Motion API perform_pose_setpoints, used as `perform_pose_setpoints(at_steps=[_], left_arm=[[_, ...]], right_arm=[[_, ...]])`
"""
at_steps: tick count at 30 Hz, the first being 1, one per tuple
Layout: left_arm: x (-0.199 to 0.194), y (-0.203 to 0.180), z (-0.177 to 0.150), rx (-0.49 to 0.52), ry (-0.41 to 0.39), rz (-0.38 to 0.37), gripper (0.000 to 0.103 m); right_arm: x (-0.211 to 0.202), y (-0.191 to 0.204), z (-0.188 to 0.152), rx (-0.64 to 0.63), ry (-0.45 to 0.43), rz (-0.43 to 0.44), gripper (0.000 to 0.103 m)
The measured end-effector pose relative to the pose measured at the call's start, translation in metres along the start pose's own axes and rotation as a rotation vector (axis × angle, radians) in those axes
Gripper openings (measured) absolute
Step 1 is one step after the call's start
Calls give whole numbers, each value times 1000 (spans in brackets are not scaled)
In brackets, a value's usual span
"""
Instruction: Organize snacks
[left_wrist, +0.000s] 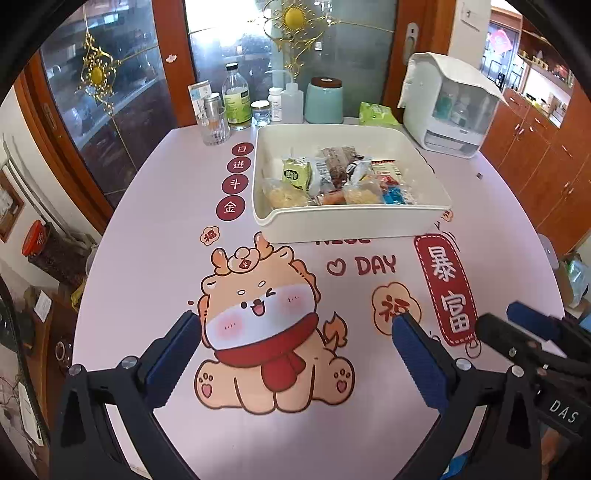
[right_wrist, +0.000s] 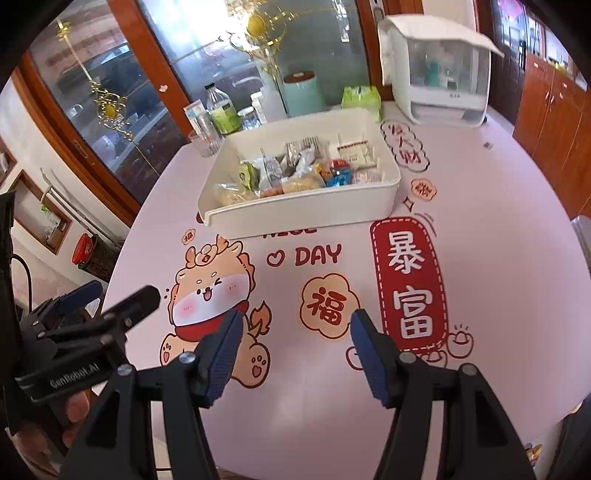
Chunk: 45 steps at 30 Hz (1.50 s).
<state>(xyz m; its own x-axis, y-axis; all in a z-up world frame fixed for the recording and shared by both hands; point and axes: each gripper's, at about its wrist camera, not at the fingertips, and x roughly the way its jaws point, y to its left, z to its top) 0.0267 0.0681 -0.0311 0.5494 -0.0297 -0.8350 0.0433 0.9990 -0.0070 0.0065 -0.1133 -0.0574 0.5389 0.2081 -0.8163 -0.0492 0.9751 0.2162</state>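
left gripper (left_wrist: 295, 336): being held spread, nothing pinched | right gripper (right_wrist: 293, 338): being held spread, nothing pinched, beside the left | snacks (left_wrist: 334, 179): being kept in bin (left_wrist: 351, 223), well ahead of both grippers on table (left_wrist: 155, 258)

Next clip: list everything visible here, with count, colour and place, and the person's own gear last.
bin: one, white, mid-table, past the dragon print.
snacks: a dozen or so packets, mixed colours, all inside the bin.
table: one, pink cartoon cover.
glass: one, clear, far left of the bin.
bottle: one, clear with green label, behind the glass.
canister: one, pale teal with brown lid, behind the bin.
green pack: one, far edge, right of the canister.
cabinet: one, white countertop unit, far right.
left tongs: open, empty, above the dragon.
right tongs: open, empty, near edge.
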Motion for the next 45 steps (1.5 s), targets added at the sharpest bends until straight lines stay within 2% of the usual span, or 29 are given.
perform_pose_setpoints(at_steps=[6,16,45], left_arm=[[-18,-5,-9,20,-30,18,102],[-23,-3,-17,4,-17,28,102],[-27,-7,-19,10,-28,40,102]], right_arm=[[-22,9,-4,-32,-60,-19,61],[-25,20,-12,-62,-51,-6,61],[-31,17,-17,-52,-56,-4,61]])
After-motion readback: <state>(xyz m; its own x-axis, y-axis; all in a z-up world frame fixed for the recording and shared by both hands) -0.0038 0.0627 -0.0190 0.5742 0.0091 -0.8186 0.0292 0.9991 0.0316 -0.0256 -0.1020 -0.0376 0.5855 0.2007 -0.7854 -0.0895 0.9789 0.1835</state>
